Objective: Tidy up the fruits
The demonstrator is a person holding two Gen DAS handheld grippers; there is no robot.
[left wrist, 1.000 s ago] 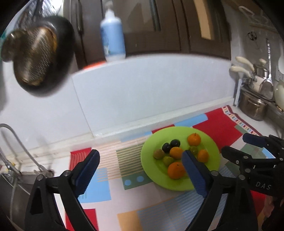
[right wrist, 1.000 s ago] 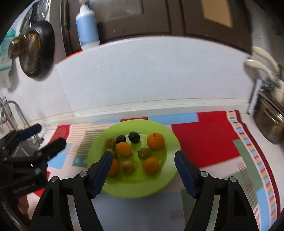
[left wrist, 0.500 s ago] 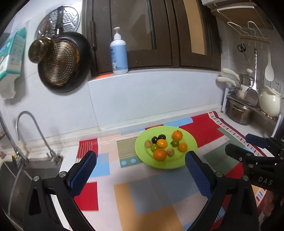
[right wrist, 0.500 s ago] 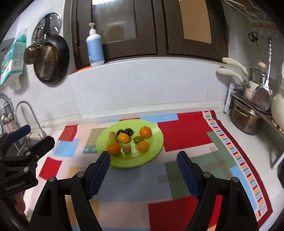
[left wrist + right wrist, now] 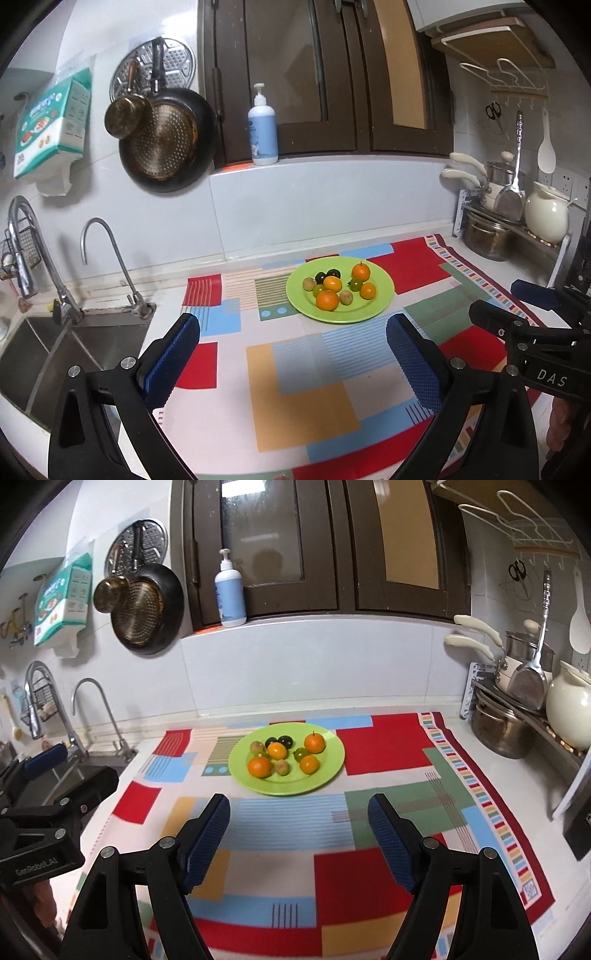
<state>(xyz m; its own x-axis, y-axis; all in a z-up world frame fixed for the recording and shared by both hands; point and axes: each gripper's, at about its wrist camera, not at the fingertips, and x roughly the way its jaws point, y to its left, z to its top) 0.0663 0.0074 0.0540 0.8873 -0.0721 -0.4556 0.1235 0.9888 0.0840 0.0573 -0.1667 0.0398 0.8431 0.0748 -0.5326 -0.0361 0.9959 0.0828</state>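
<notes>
Biggest risk: dragging the patterned mat [image 5: 384,746] with a low claw, sliding the green plate [image 5: 332,771] toward the bench edge. Next: nudging the plate rim, tipping it. Smaller: round fruits [image 5: 286,757] rolling off when one gets pinched off-centre; small dark ones at the back easy to squash. Fruits all piled on plate, mid-mat, well ahead of both claws. Left claw [image 5: 293,363] spread wide, empty, angled down at mat. Right claw [image 5: 299,840] spread less, empty, angled down, level with left.
</notes>
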